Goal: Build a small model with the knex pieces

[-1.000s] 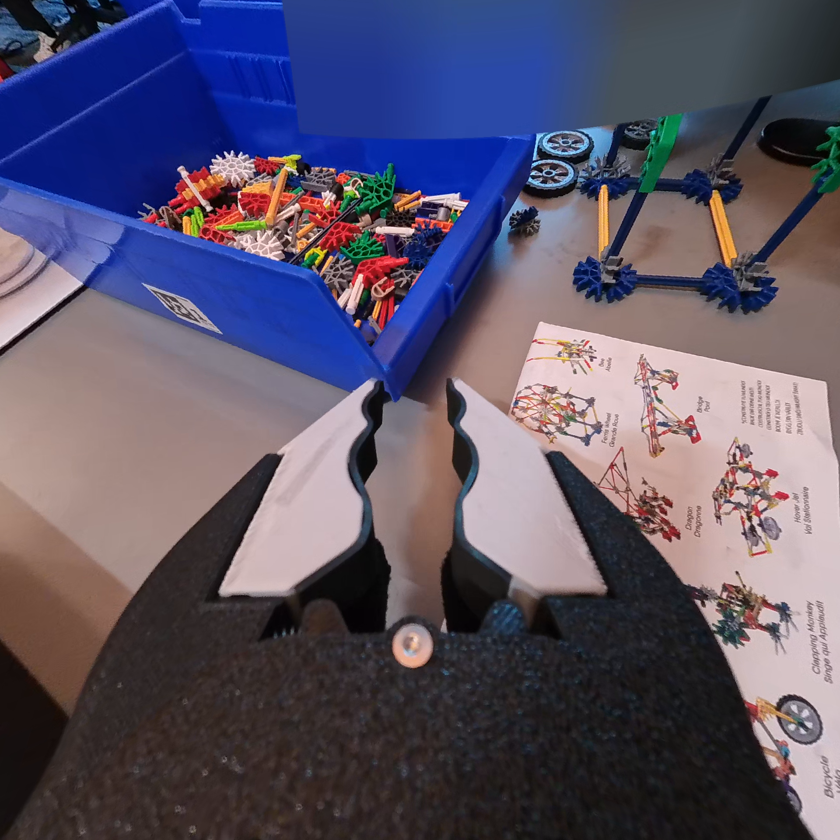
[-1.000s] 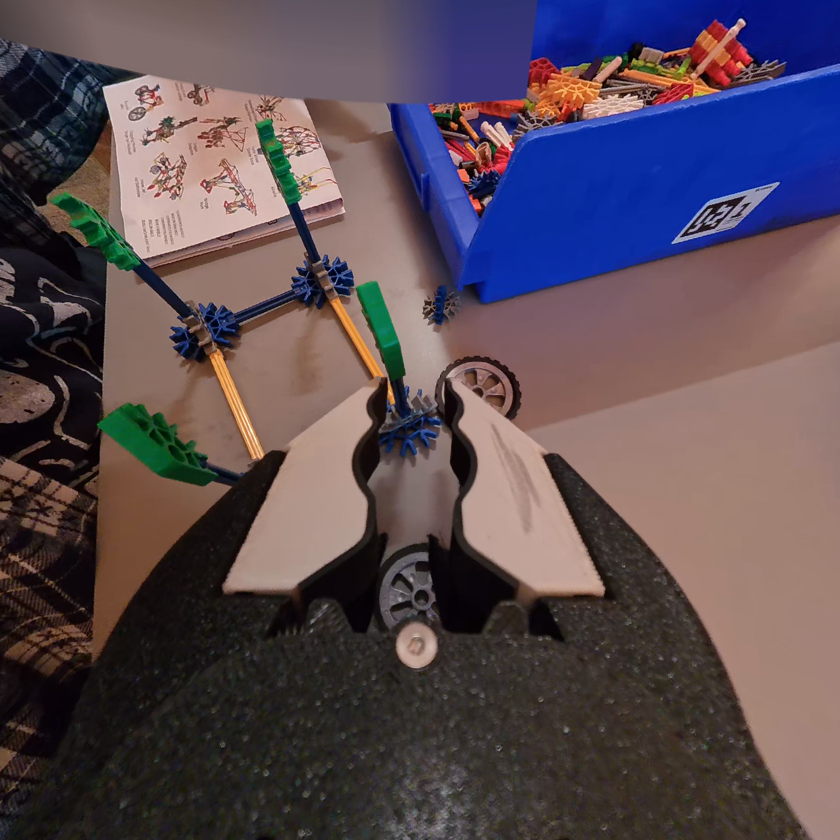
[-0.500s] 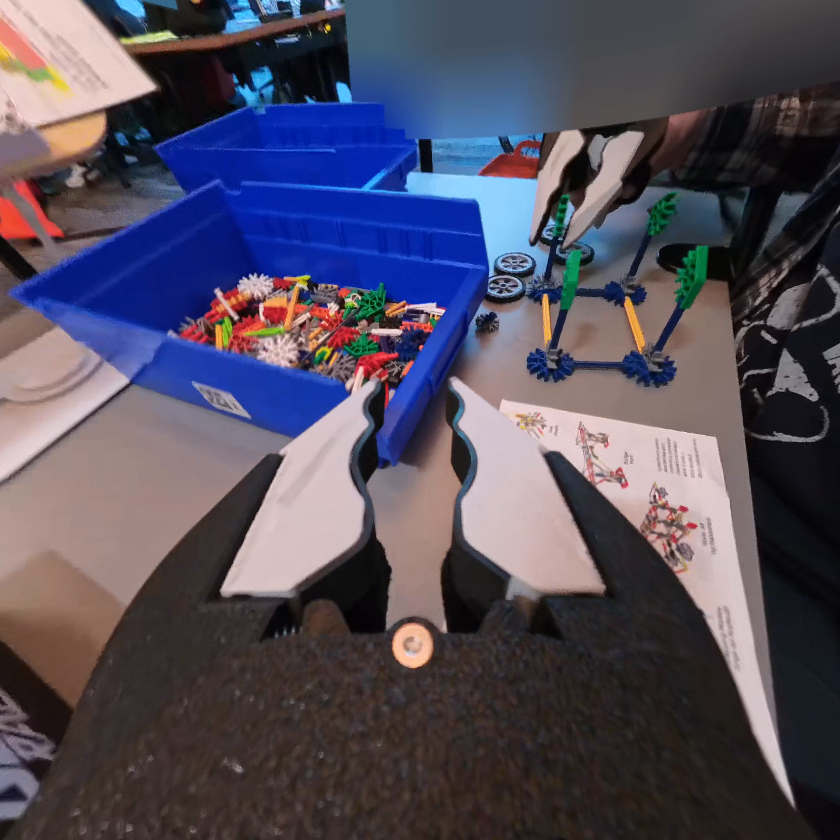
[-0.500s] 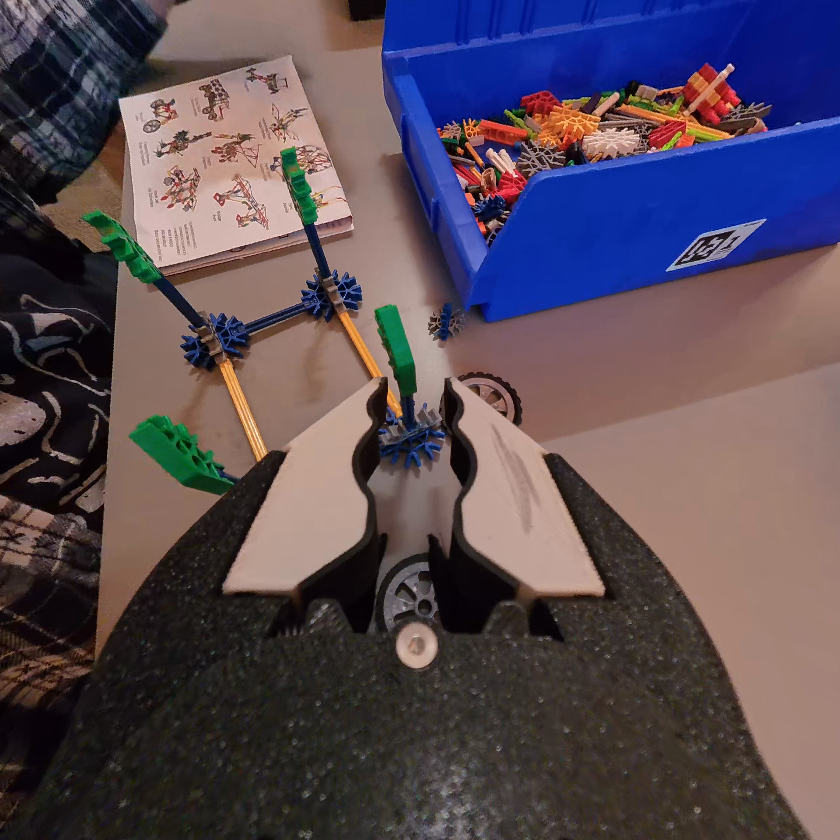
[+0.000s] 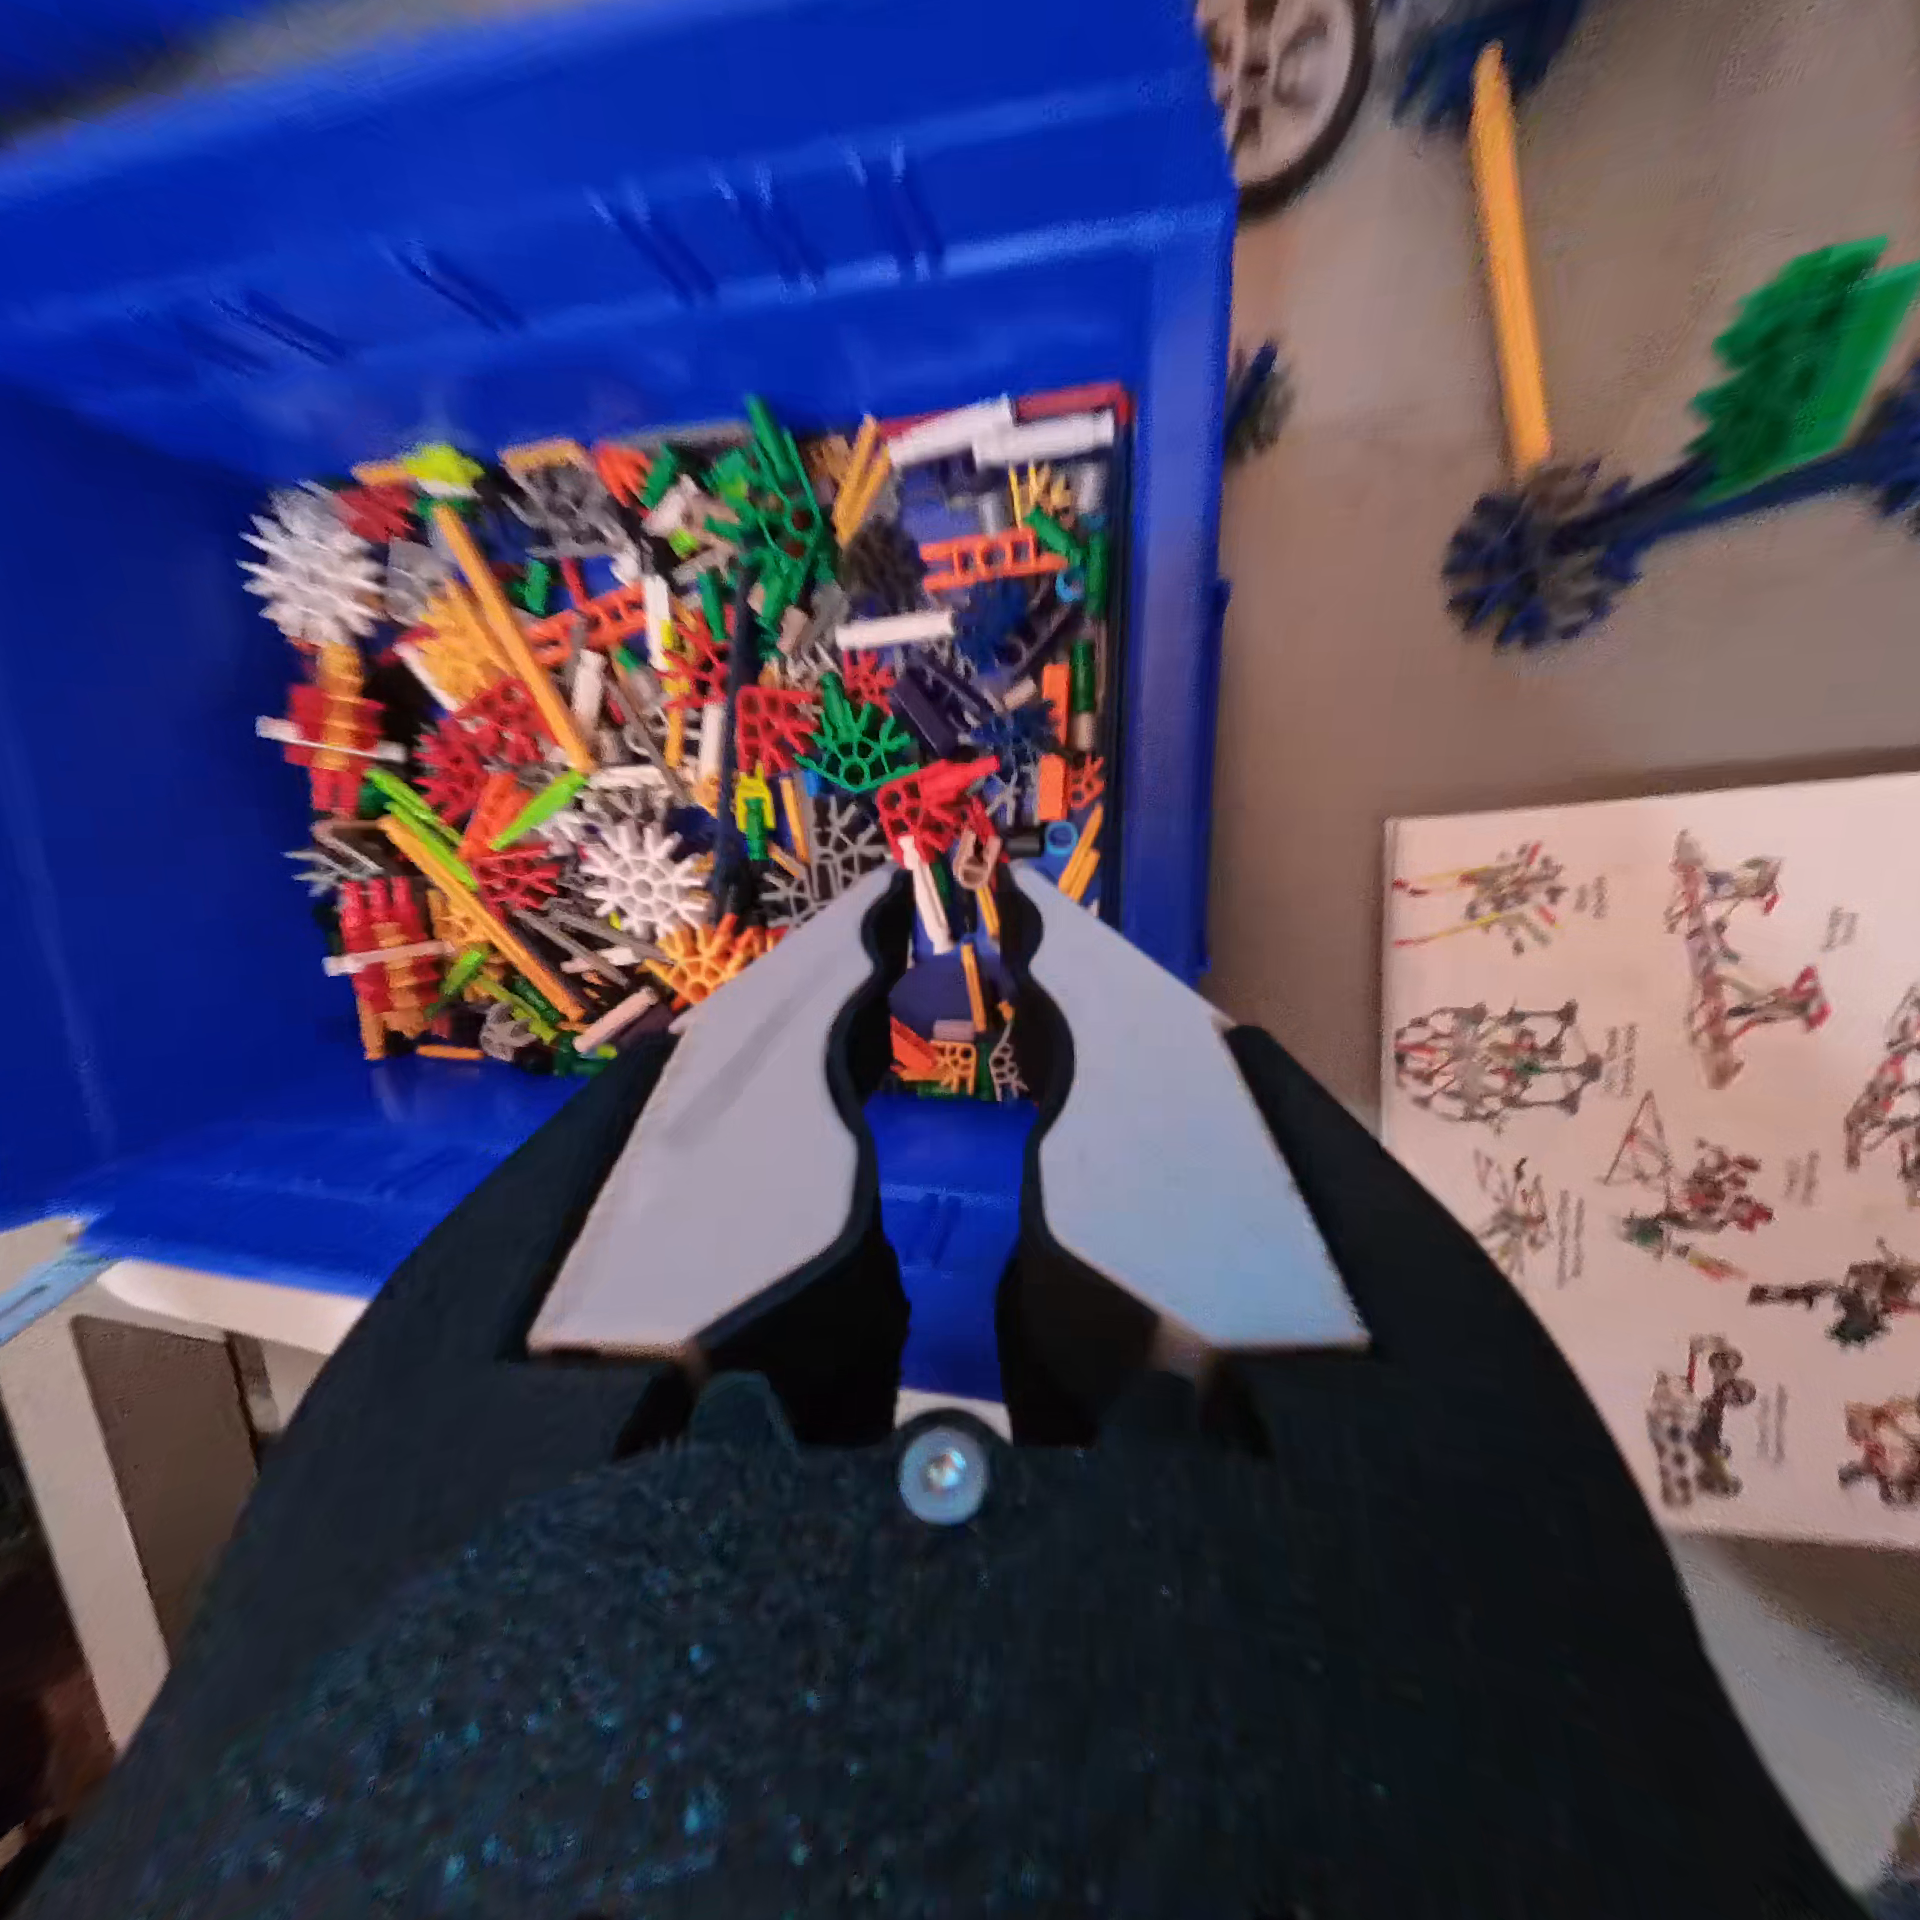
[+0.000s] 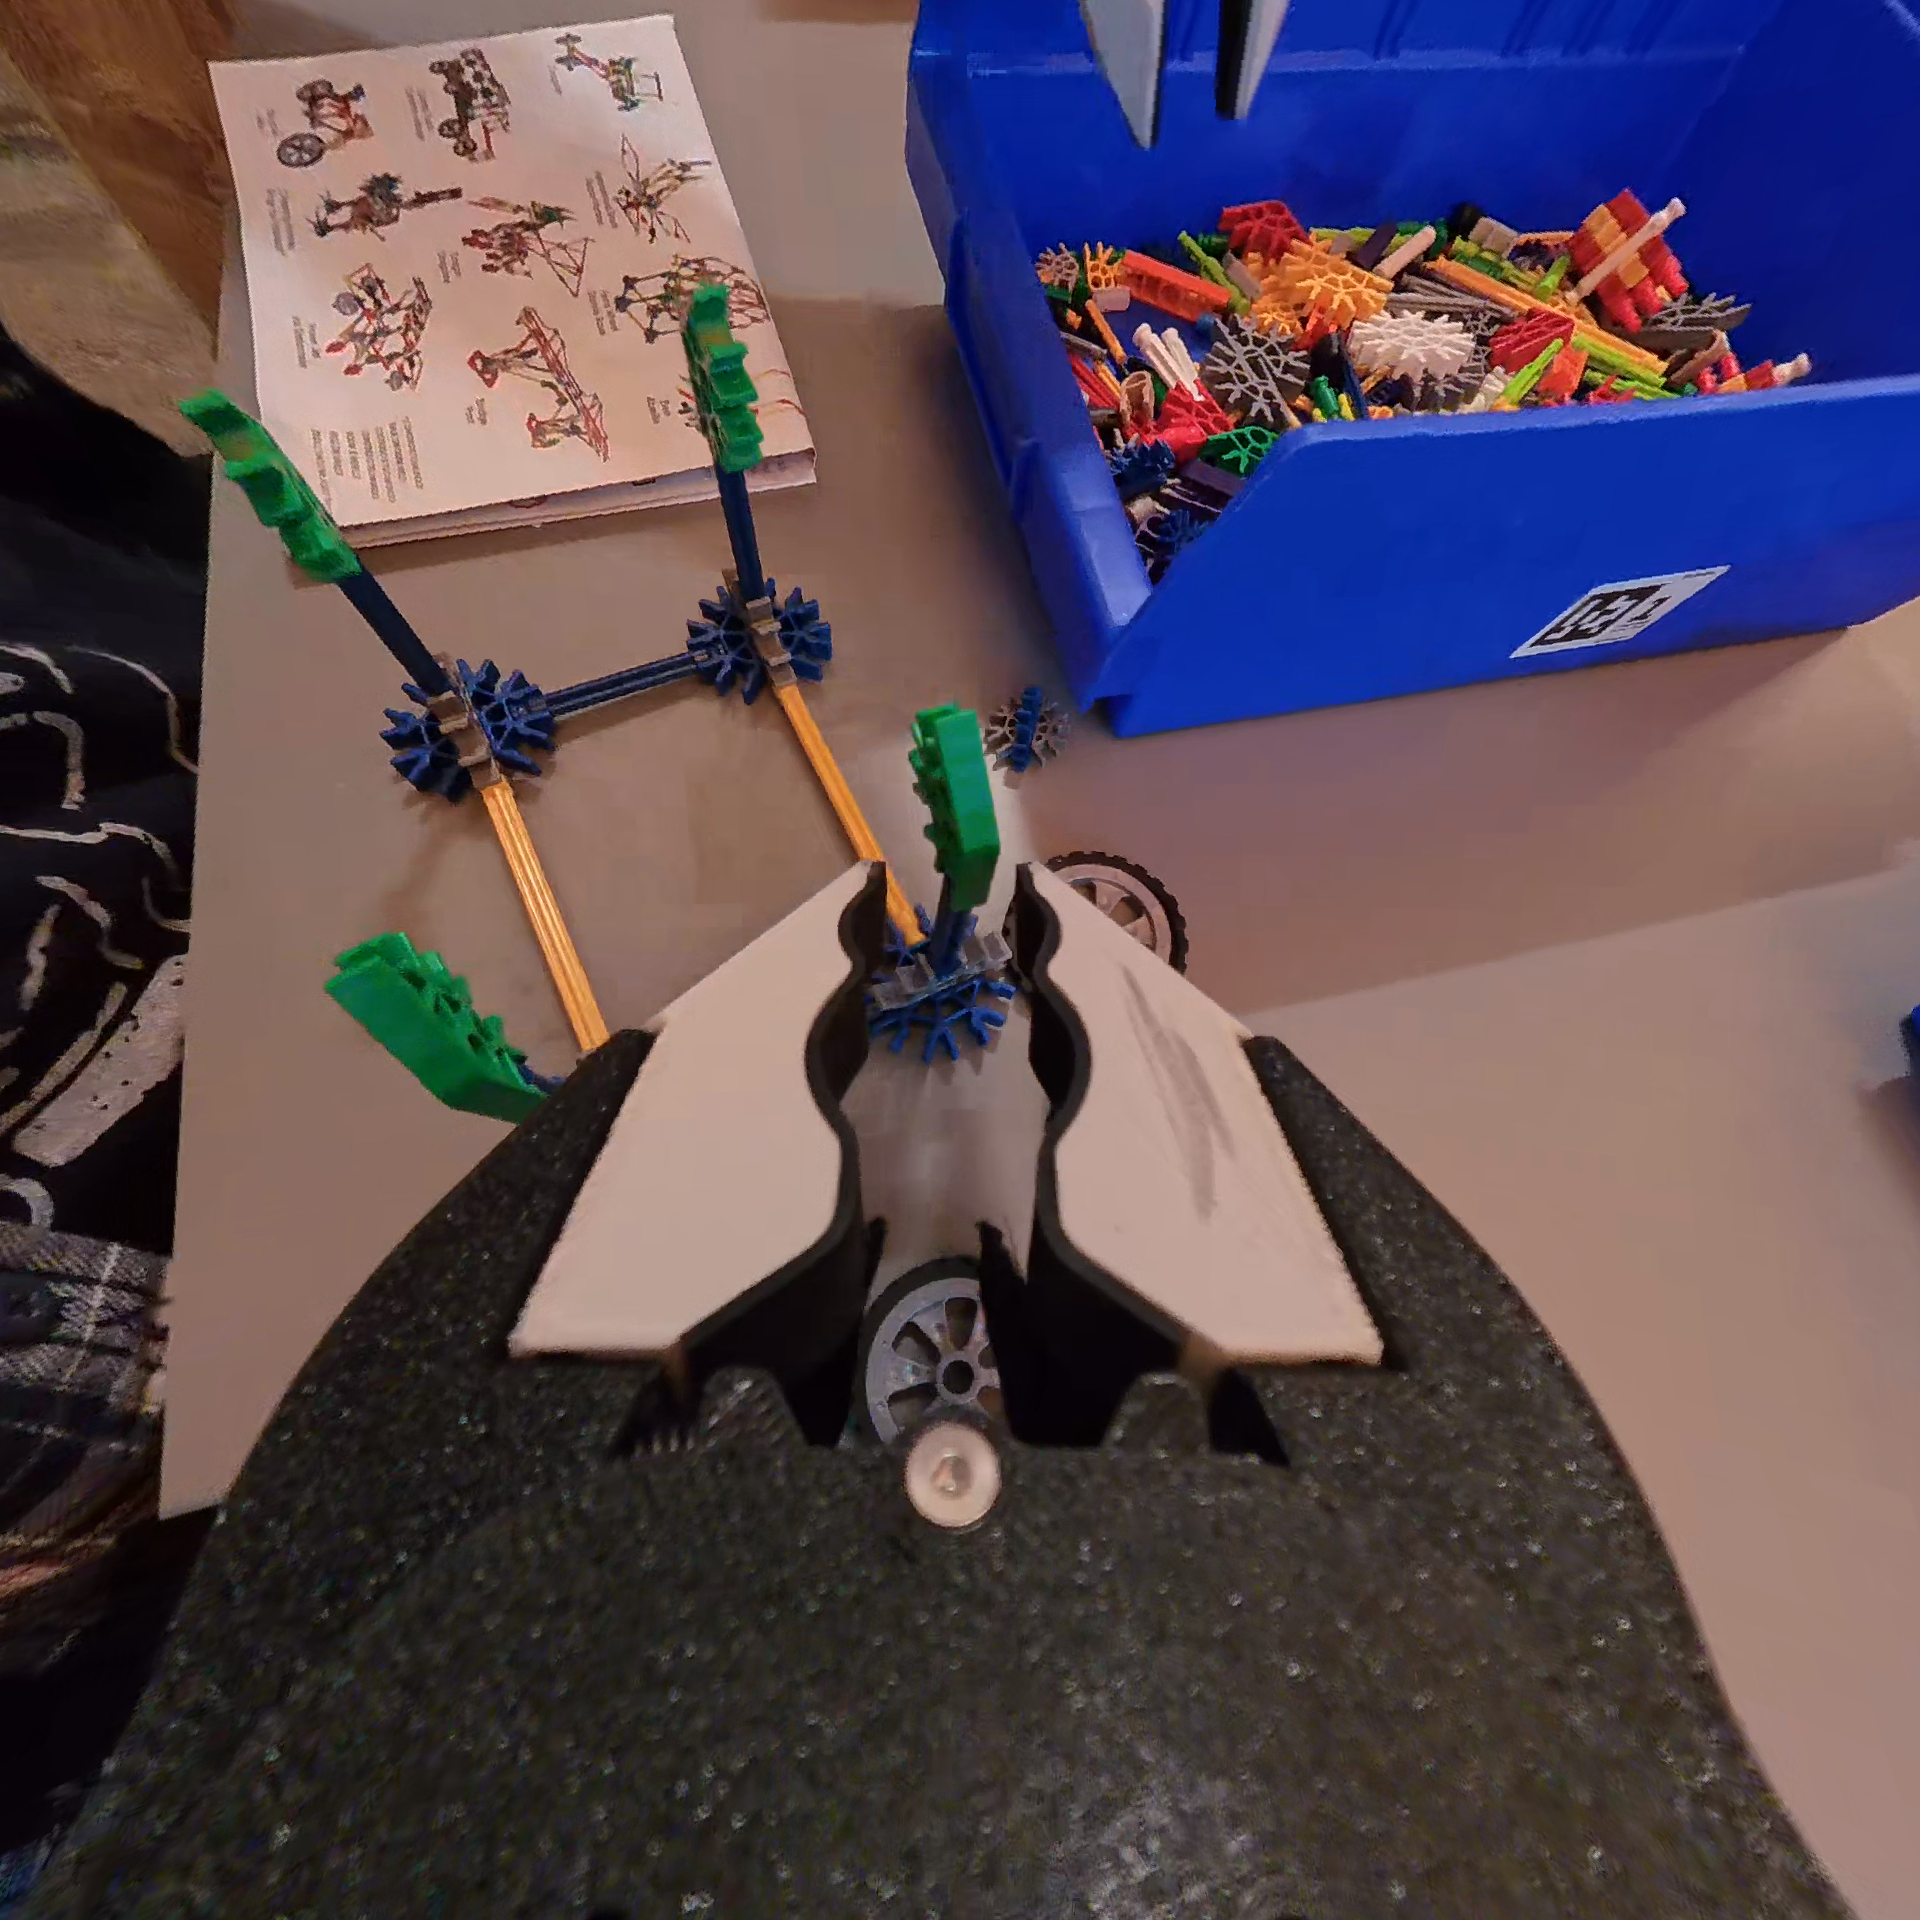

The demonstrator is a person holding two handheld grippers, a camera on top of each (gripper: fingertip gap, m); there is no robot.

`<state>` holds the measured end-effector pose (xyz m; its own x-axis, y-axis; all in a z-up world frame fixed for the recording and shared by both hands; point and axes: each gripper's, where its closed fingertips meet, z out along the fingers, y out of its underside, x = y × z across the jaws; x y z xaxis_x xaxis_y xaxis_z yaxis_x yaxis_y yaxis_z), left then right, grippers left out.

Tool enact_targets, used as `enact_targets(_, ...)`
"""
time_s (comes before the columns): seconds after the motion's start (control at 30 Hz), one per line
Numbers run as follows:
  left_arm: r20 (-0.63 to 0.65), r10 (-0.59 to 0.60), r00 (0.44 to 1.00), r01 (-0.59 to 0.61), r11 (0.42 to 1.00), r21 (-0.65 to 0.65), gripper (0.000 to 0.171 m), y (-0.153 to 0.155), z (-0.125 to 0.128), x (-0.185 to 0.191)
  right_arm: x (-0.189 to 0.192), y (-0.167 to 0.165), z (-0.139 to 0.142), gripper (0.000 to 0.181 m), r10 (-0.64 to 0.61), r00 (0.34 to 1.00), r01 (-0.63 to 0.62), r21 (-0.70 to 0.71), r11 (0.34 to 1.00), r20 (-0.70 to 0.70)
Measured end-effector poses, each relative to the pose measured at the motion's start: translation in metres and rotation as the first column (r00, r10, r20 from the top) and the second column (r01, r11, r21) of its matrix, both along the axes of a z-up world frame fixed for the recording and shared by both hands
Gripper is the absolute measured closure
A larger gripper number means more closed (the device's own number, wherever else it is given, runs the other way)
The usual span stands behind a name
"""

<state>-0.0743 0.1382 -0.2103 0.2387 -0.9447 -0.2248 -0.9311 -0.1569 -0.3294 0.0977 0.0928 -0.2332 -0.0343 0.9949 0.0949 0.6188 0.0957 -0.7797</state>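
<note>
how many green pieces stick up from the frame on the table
4. One at the far left corner, one at the far right by the booklet, one near left, one just beyond the right hand-held gripper.

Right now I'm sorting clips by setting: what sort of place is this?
Probably a hobby or classroom-style work table: a blue bin of building-toy pieces, a half-built rod frame and an instruction booklet.

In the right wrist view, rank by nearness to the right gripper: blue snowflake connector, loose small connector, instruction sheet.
From the right gripper:
1. Blue snowflake connector, between its open fingers.
2. Loose small connector, ahead, by the bin corner.
3. Instruction sheet, far left.
</note>
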Motion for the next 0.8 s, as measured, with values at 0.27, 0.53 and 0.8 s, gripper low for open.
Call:
enact_targets(0.27,-0.343,-0.02,0.939,-0.051,0.979,-0.196,0.158,0.011,-0.049,-0.023,0.0,-0.004,0.002,0.157,0.021,1.0,-0.021,0.046,0.999,0.009)
enact_targets(0.53,-0.44,-0.024,0.898,-0.082,0.972,-0.219,0.164,0.016,-0.072,-0.033,0.0,-0.007,0.003,0.157,0.032,0.999,-0.033,0.075,0.997,0.018)
enact_targets(0.8,-0.384,-0.024,0.923,-0.026,0.992,-0.122,0.168,0.024,-0.063,-0.021,0.0,-0.006,0.004,0.157,0.028,0.999,-0.029,0.085,0.996,0.016)
